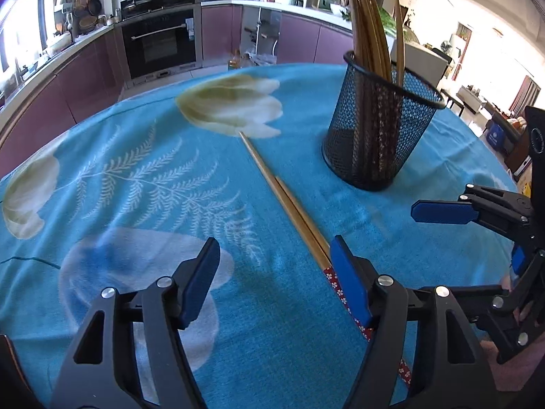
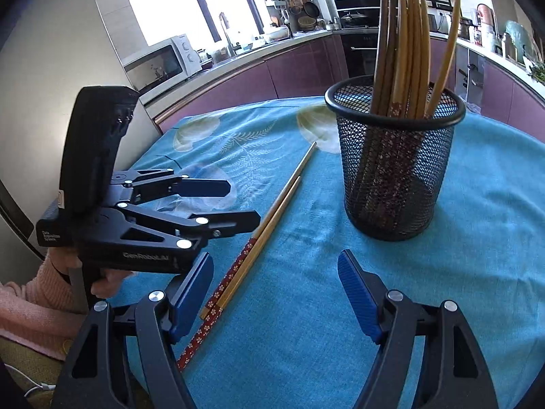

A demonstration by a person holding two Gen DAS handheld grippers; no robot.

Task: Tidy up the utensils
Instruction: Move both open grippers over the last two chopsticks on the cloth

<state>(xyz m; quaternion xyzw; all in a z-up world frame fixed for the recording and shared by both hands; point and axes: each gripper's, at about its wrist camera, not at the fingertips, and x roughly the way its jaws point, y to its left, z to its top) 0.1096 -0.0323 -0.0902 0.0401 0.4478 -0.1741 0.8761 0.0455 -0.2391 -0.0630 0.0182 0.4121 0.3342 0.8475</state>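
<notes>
Two chopsticks (image 1: pixel 289 204) are lying side by side on the blue tablecloth (image 1: pixel 136 170), just beside the mesh holder (image 1: pixel 378 136) with more chopsticks standing in it. The left gripper (image 1: pixel 276 283) and right gripper (image 2: pixel 276 293) are both hanging open and empty, flanking the pair's patterned ends.

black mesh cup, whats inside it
The mesh cup holds a bunch of wooden chopsticks standing thin ends up, patterned red handles down. Through the mesh the handles show dimly; the cup's floor and their exact count are hidden.
</notes>
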